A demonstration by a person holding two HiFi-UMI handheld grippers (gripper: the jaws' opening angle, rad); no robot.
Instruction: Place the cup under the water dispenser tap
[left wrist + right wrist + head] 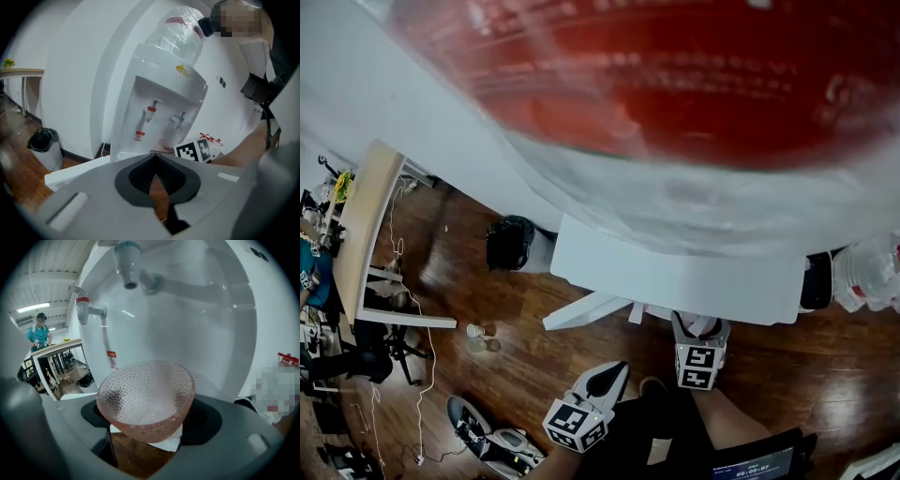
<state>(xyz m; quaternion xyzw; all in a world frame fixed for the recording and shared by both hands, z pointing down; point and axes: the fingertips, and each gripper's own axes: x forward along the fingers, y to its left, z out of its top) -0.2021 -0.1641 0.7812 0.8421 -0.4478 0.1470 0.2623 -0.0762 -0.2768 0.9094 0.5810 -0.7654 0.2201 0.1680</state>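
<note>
— Pink dimpled glass cup [145,397], where is it?
— Between the jaws of the right gripper [149,420]. The jaws are spread wide and pinch it on both sides, pads on the glass. It's rim up and off the floor.
— Taps?
— Blue-capped tap [127,261] sits above those jaws, a bit left of the cup's middle, with a clear gap between spout and rim. Red-capped tap [83,305] is up and left of the jaws, farther off.
— Ahead of the jaws?
— White water dispenser [201,333], close, fills most of the right gripper view. Wood floor [136,460] shows below the jaws.
— Left gripper [154,161]?
— Jaw tips pressed together, nothing in them. The dispenser stands ahead of and above those jaws, well apart, with a clear bottle [178,33] on top. The right gripper's marker cube [197,150] is just ahead and right of the jaw tips. A bin with a black bag [44,147] is off to their left, by the wall.
— Anything else?
— Person in teal top [38,336] far left of the right jaws, behind a table [56,348]. In the head view the bottle is a red blur up top.
</note>
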